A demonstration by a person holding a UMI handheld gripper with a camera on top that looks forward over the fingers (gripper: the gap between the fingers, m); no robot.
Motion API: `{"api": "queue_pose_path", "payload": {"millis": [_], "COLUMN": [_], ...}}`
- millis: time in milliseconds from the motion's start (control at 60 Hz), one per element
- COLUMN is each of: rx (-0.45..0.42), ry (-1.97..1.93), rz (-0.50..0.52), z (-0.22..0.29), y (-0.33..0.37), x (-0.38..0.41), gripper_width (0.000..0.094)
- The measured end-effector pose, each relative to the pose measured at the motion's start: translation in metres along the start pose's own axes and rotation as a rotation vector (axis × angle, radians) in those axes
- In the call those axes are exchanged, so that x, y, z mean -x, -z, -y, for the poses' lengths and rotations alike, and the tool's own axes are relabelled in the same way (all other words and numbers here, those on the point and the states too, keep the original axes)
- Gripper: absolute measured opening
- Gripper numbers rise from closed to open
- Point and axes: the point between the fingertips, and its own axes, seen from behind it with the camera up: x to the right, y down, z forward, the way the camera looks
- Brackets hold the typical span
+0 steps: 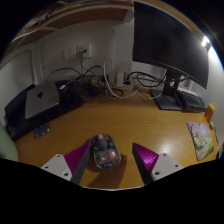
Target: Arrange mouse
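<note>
Mouse spot: the mouse [105, 153] sits on the wood, between the two fingers, with a small gap at each side
Tabletop [110, 125]: big and brown
Monitor [170, 45]: dark, far at the back
Cables [105, 80]: a tangle by the wall
Claw [108, 159]: wide, holding nothing, pink pads [145, 157] beside the mouse

The mouse's [105, 153] near end was cut off between the claw's [107, 160] fingers; the paper [203, 139] at the surface's [120, 125] right edge was only partly visible.
</note>
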Motion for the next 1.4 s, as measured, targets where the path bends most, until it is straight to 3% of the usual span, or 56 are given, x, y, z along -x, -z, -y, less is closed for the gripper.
{"api": "queue_pose_path", "payload": {"millis": [217,300,500,767,1000,1183,1400], "rx": [0.024,0.031,0.041,-0.067,-0.166,-0.090,0.054], "ry": [-0.016,-0.023,0.010,-0.038,-0.075,-0.084,-0.077], "rz": [-0.005,0.031,0.010,0.063,-0.060,-0.128,-0.076], "z": [0.004,0.002,0.001,0.091,0.154,0.111,0.006], "y": [-0.022,-0.020,-0.016,0.057,0.100,0.070,0.004], "x": [-0.006,0.004,0.004,-0.041,-0.228,-0.371,-0.446], "gripper_width": [0.0836,0.0459,0.0339,0.0329,0.0329,0.0328,0.0330]}}
